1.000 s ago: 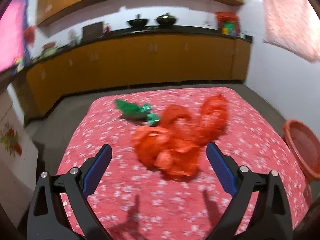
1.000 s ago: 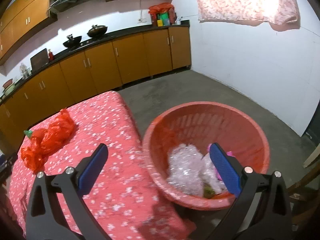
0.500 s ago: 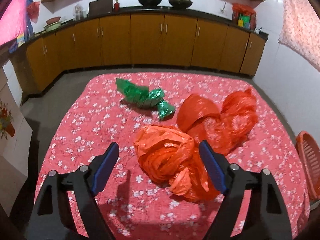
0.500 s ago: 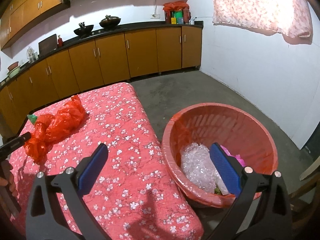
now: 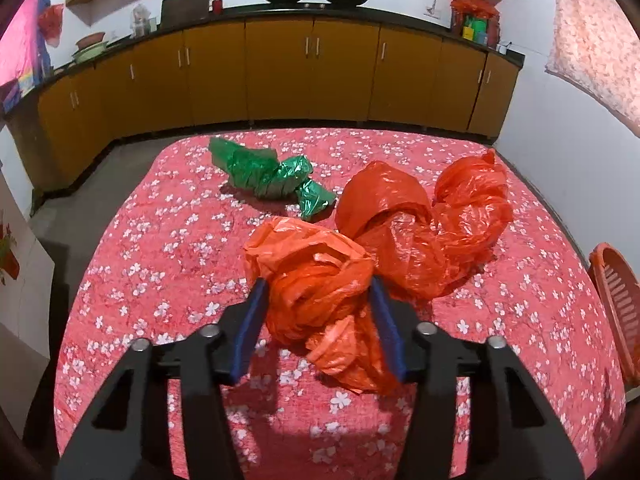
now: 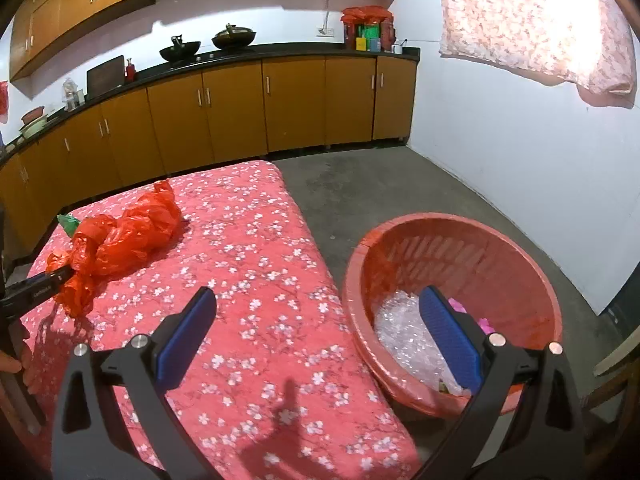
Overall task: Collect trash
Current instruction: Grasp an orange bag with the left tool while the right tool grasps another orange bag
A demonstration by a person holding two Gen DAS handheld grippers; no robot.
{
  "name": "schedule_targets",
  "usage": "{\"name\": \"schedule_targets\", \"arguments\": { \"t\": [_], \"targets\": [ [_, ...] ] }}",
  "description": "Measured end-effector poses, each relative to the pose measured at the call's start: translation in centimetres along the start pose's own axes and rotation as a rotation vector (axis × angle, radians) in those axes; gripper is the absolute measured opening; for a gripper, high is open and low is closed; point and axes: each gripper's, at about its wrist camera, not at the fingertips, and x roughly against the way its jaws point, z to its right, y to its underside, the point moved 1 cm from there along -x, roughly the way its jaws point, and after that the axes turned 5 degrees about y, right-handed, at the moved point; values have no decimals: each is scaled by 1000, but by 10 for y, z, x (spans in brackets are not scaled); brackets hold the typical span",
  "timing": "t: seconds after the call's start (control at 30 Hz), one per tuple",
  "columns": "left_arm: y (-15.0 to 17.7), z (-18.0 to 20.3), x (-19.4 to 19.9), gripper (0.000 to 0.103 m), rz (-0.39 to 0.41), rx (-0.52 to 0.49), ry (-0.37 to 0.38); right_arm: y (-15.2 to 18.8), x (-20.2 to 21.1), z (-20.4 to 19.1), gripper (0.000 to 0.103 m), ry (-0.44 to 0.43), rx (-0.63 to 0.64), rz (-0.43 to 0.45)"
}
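Now the left gripper (image 5: 318, 300) is pinching the crumpled orange bag (image 5: 320, 292) near the surface's (image 5: 160, 240) middle between narrowed jaws, while the right gripper (image 6: 320, 320) is waiting wide-jawed beside the basket (image 6: 520, 248), ready for the drop.

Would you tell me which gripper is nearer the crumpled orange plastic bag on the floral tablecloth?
Left. The left gripper has its fingers on either side of the crumpled orange plastic bag; the right gripper hangs open, well away, near the red basket.

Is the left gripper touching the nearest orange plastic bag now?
Touching. In the left wrist view the left gripper has both blue pads pressed against the orange plastic bag, which bulges between them.
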Motion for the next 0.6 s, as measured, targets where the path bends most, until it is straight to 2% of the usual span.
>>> {"name": "schedule_targets", "arguments": {
  "t": [0.13, 0.3, 0.6],
  "targets": [
    [1, -8, 8, 43, 10, 0, 11, -4, -3, -14, 99, -20, 6, 10],
    [2, -28, 16, 41, 18, 12, 18, -12, -13, -42, 99, -67, 29, 13],
    [-3, -63, 22, 40, 47, 31, -20, -38, -57, -121, 99, -211, 20, -18]
  ]
}}
